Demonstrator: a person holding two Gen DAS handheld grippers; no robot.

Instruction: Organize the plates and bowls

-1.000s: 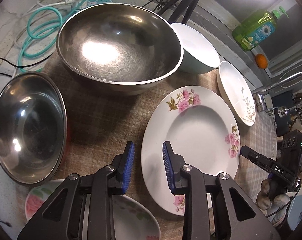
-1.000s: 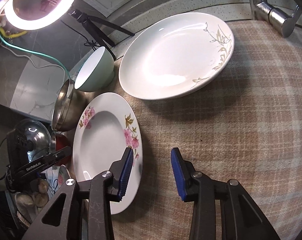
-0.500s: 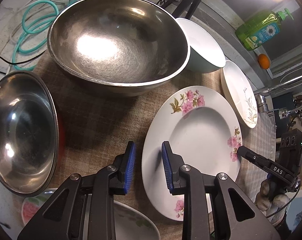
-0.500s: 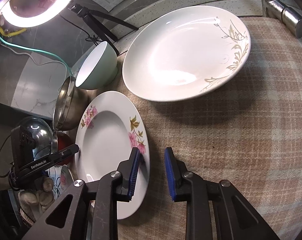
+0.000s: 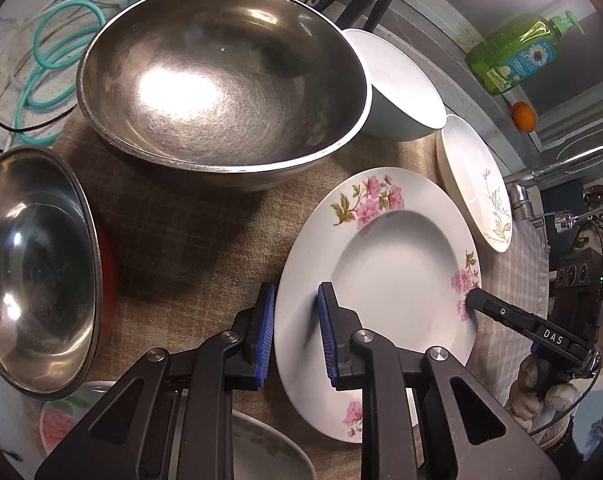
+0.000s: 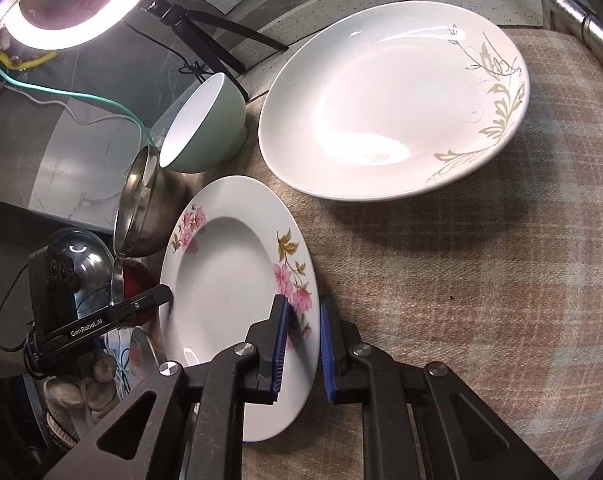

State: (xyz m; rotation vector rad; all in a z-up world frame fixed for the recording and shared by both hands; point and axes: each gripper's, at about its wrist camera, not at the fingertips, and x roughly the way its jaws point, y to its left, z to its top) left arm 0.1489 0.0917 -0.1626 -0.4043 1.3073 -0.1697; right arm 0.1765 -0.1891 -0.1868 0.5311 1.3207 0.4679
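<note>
- On the checked cloth (image 6: 441,280), at the near rim of the floral plate (image 5: 389,256): left gripper (image 5: 295,332), blue pads either side of the plate's left edge, one pad over the cloth, the other over the plate's face. Jaws have just been closing; narrow gap, rim between them. Whether the pads press on the rim I cannot tell.
- Opposite rim of the same plate: right gripper (image 6: 303,350), blue pads astride the right edge by the pink flowers. Jaws have just been closing, now nearly together with the rim between them; the pads look to be clamped on it.
- Floral plate: white, deep well, pink flowers with green leaves on the rim; lies on the cloth between the two grippers.
- Gloved hand (image 5: 541,396): holds the right gripper, seen at the right of the left wrist view.
- White plate (image 6: 393,112): gold leaf pattern, on the cloth just beyond the floral plate, apart from it.
- Mint bowl (image 6: 205,128): white inside, just beside the white plate, next to the large steel bowl.
- Large steel bowl (image 5: 221,80): on the cloth behind the floral plate.
- Small steel bowl (image 5: 33,268): far left, set over something red.
- Two more floral dishes (image 5: 261,452): at the bottom edge, partly hidden by the left gripper.
- Soap bottle (image 5: 517,56): green, on the ledge behind, an orange (image 5: 524,116) near it.
- Tap (image 5: 541,184): at the right.
- Ring light (image 6: 77,4) on a stand, at the back.
</note>
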